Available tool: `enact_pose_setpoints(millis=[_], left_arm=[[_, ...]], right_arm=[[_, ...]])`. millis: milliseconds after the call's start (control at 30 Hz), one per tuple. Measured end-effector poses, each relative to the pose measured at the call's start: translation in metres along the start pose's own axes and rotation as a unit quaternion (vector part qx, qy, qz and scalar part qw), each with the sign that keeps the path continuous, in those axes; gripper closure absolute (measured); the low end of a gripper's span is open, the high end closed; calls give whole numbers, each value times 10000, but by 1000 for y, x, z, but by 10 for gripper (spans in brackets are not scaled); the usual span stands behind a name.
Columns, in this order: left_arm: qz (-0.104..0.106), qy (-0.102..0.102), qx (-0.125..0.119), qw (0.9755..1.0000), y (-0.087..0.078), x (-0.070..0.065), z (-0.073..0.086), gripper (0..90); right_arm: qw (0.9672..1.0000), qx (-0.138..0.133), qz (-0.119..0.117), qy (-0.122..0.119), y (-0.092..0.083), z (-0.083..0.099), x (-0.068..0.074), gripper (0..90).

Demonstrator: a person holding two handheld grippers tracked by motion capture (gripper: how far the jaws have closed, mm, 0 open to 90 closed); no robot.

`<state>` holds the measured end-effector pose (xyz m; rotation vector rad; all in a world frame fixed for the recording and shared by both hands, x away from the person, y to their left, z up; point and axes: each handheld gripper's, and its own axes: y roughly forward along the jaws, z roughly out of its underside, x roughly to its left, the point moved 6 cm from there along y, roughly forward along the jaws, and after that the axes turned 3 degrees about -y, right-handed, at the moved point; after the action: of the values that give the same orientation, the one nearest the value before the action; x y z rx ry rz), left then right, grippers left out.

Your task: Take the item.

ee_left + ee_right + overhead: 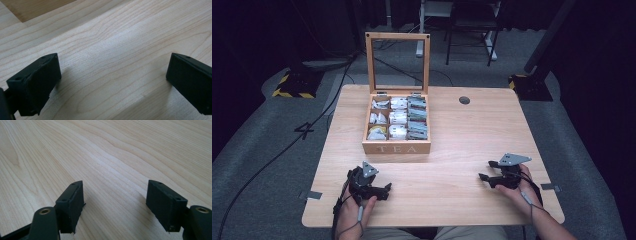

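A wooden tea box marked TEA stands at the middle of the table with its glass lid upright. Its compartments hold several tea bags. My left gripper rests low on the table near the front left, jaws pointing right, open, with bare wood between them. My right gripper lies near the front right, jaws pointing left, open, with nothing between them. Both grippers are well short of the box, each held by a hand.
The light wooden table has a round cable hole at the back right. Grey tape tabs sit at its side edges. Cables, stand bases and chair legs lie on the grey floor beyond.
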<state>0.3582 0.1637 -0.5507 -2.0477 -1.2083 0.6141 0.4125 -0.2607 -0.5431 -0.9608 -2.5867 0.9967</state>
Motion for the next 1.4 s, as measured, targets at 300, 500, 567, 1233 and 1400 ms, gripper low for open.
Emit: enact_pose_setpoints(millis=[300, 500, 567, 1233, 1400], left_arm=[[-2, 2, -6, 10000, 0, 0, 0, 1], [-10, 10, -4, 10000, 0, 0, 0, 1], [0, 3, -5, 10000, 0, 0, 0, 2], [-15, -16, -4, 10000, 0, 0, 0, 2], [-19, -16, 2, 10000, 0, 0, 0, 2]], right_arm=[[10000, 6, -9, 2, -1, 1, 0, 307], [10000, 0, 13, 0, -1, 1, 1, 317], [10000, -9, -2, -14, -2, 1, 2, 331], [9970, -548, -548, 3, -22, -36, 13, 447], [9954, -713, -608, -191, -30, -65, 13, 441]])
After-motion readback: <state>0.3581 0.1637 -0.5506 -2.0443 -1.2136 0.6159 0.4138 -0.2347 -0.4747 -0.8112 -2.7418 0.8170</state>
